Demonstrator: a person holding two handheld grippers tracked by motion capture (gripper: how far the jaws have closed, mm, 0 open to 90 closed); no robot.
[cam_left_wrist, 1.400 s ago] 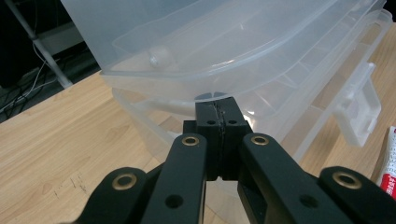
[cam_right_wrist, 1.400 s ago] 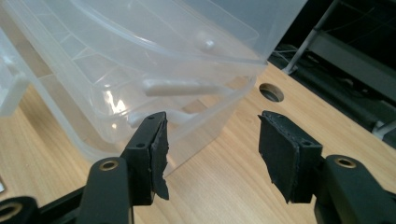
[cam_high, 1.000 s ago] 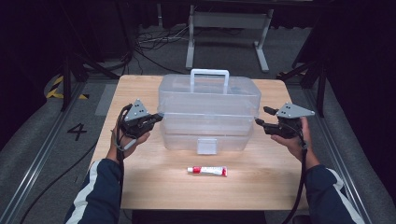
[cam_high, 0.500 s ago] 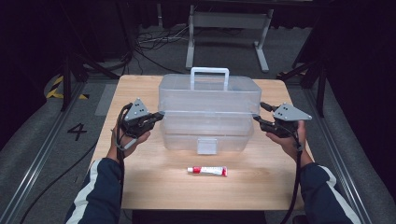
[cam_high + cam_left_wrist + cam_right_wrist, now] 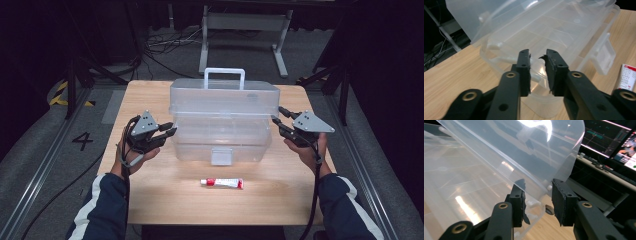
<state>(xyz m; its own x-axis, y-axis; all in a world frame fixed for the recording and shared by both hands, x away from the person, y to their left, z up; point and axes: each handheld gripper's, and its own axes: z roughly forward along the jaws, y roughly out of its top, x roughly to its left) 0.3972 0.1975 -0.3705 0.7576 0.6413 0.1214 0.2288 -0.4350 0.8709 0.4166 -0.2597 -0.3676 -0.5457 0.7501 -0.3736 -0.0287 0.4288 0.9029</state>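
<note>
Left gripper [image 5: 538, 57] at the end wall of the clear plastic storage box [image 5: 564, 32], jaws just opened a little, slightly apart, nothing clamped. Box sits on the wooden table [image 5: 451, 75]; red-and-white tube [image 5: 627, 76] at right edge.

— What sort of place is this?
— A lab or recording studio. A lone wooden counter [image 5: 150, 200] stands on grey carpet between floor rails [image 5: 40, 170], with a taped number four [image 5: 82, 141] beside it.
— Anything else?
— Loose cables [image 5: 160, 45], a metal stand [image 5: 240, 22], black surroundings, and lit monitors [image 5: 609, 137].
</note>
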